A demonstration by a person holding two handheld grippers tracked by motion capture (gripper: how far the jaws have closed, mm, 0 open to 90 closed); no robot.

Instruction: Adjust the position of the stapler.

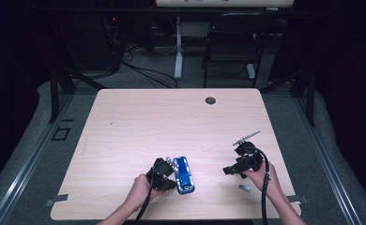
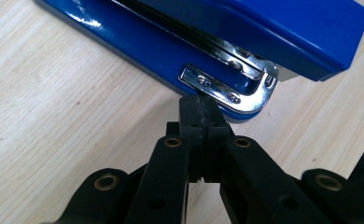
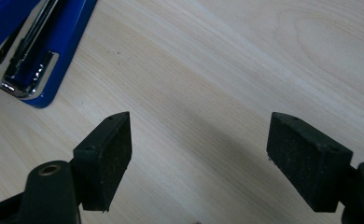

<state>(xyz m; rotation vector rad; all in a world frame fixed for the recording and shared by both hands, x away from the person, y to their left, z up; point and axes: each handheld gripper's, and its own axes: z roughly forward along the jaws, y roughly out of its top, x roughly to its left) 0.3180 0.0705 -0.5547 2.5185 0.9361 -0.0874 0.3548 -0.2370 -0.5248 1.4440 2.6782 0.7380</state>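
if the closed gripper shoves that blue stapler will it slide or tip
The stapler probably slides: it lies flat and long on the smooth table. Its glossy paint and metal parts suggest a stiff, fairly heavy body. The left hand-held gripper touches one end, so it may pivot.

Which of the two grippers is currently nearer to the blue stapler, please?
The left. The left gripper has its shut tips at the blue stapler, by the metal end. The right gripper stands open, apart from it across bare table.

Blue stapler (image 1: 184,175) blocks the near-middle table (image 1: 171,122); wood beyond lies open.
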